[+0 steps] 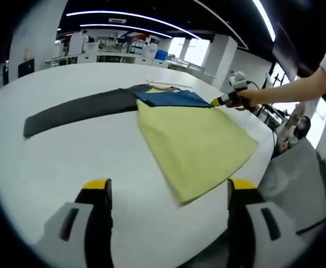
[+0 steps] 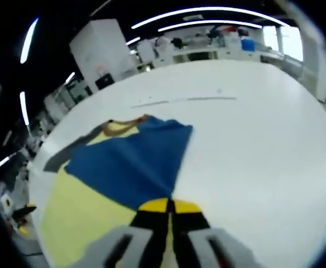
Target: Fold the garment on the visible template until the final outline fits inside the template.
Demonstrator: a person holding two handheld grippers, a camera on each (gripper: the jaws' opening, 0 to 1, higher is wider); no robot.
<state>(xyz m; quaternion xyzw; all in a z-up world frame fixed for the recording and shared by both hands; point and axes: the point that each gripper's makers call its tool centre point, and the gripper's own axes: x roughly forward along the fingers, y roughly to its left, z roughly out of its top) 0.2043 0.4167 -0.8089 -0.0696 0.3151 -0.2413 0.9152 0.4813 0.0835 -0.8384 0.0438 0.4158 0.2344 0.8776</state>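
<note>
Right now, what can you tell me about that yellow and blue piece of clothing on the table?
The garment lies flat on the white table. It looks like soft knit fabric: a broad pale-yellow panel, a blue section folded across it, a dark grey sleeve stretching straight out sideways, and a brownish neckline. The yellow part reaches near the table edge. The right gripper is shut on the blue fabric's edge; the left gripper hangs open, short of the cloth.
</note>
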